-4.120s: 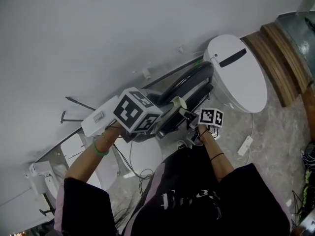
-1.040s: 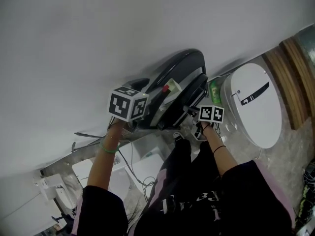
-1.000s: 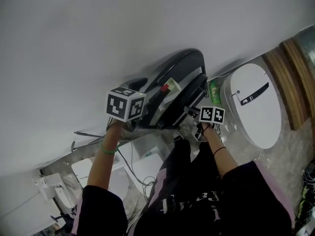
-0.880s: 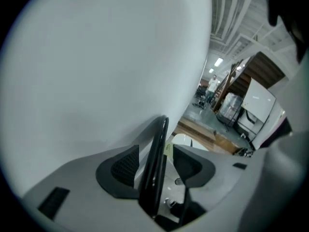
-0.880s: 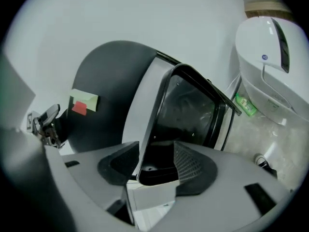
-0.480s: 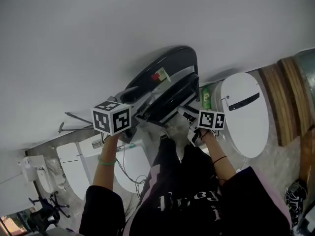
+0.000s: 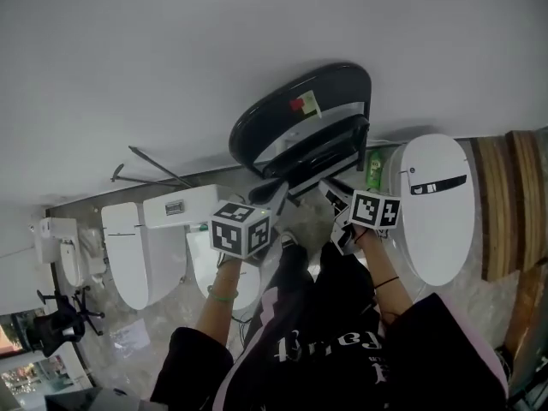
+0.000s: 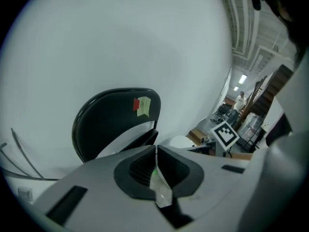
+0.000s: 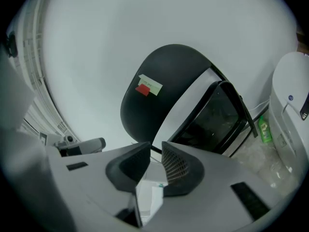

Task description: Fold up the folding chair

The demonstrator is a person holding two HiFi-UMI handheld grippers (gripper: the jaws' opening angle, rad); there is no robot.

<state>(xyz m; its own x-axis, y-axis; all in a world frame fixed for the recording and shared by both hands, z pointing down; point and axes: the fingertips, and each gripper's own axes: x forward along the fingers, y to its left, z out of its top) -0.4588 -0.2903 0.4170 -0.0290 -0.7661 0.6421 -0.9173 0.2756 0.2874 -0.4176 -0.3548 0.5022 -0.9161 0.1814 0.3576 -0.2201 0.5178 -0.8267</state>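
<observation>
Left claw (image 8: 156, 151): jaws pressed together, nothing pinched, they have just been closing. Right claw (image 9: 155, 150): thin slit left between the jaws, also just been closing, slit is empty. Both claws are apart from the chair and touch nothing. I judge I'm off it because the fold looks done.

Just past the claws is the black folding chair with a rounded padded back and a thin metal frame (image 7: 300, 118). Its seat is tipped up close to the frame, and the back leans on the plain white wall (image 7: 171, 50). The leaning makes sense, since a folded chair likely won't stand alone. There's a small red and pale yellow sticker (image 7: 301, 104) on the backrest.

A green plastic bottle (image 7: 374, 168) is near the chair's lower right side, between the chair and a white oval toilet lid (image 7: 437, 212) on the grey speckled floor (image 7: 479, 306). Probably just stored there, not part of the job.
</observation>
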